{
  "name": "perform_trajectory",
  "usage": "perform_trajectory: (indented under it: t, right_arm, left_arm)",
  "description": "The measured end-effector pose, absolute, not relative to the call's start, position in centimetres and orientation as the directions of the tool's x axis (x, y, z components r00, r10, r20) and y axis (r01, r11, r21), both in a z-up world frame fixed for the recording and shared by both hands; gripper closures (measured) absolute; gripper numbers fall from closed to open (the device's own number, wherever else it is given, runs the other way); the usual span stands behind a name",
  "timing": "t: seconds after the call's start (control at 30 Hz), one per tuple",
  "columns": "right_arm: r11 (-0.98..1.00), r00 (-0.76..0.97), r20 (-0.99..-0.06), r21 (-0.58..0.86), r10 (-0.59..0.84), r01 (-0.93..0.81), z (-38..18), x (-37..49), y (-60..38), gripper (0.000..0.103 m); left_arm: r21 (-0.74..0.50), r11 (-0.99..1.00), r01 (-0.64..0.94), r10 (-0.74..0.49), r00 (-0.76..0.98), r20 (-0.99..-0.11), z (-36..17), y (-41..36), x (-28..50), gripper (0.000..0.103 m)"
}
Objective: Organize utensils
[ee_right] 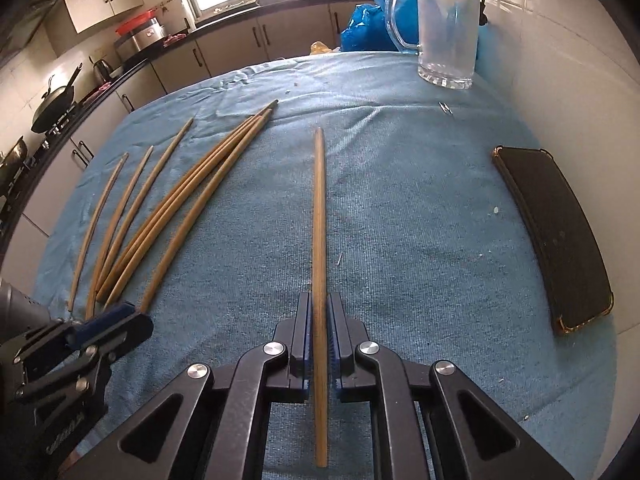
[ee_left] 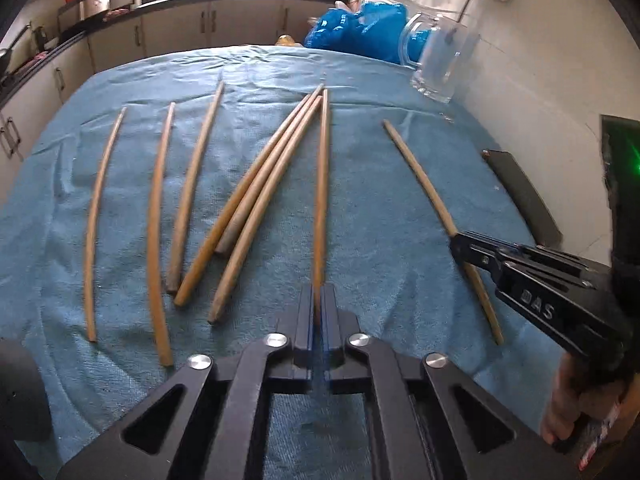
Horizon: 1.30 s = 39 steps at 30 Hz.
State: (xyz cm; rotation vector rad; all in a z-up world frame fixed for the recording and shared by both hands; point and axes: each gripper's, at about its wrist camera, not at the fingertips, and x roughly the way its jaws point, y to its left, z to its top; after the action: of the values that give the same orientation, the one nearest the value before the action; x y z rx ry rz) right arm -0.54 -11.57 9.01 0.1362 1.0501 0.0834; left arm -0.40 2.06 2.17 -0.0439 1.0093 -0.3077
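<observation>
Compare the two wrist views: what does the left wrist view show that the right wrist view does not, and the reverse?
Only the left wrist view shows the left gripper from above, shut on one chopstick, and the person's hand.

Only the right wrist view shows the whole black phone, a wok on the stove, and the right gripper closed around the separate chopstick.

Both show the blue towel, the glass mug, the blue bag and loose chopsticks.

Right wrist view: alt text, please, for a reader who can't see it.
The right gripper is shut on a wooden chopstick lying on a blue towel. More chopsticks lie left; a glass mug stands far right.
</observation>
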Motion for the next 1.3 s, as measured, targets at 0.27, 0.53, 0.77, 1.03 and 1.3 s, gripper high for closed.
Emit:
perform_trajectory:
  t: [0.27, 0.53, 0.77, 1.03, 1.3]
  right_arm:
    - [0.989, 0.489, -0.863, 0.147, 0.127, 0.002, 9.0, -0.5, -11.5, 0.095]
    - [0.986, 0.441, -0.885, 0.167, 0.150, 0.001, 9.2, -3.5, -12.1, 0.095]
    - [0.982, 0.358, -0.915, 0.180, 0.186, -0.049, 9.5, -10.5, -13.0, 0.094]
    - [0.981, 0.336, -0.922, 0.182, 0.194, -0.065, 10.2, -12.1, -14.1, 0.074]
    - [0.985, 0.349, -0.921, 0.169, 0.175, -0.048, 9.7, -7.4, -13.3, 0.074]
  left_arm:
    - [-0.167, 0.961, 0.219, -0.253, 0.464, -0.849, 2.5, 1.7, -1.3, 0.101]
    - [-0.260, 0.939, 0.225, -0.328, 0.360, -0.873, 2.8, 4.1, -7.3, 0.101]
    - [-0.296, 0.915, 0.273, -0.366, 0.252, -0.896, 3.2, 6.0, -14.5, 0.101]
    - [-0.304, 0.897, 0.321, -0.401, 0.302, -0.865, 6.9, 7.4, -16.7, 0.095]
    - [-0.232, 0.927, 0.294, -0.334, 0.368, -0.868, 6.7, 4.8, -8.4, 0.090]
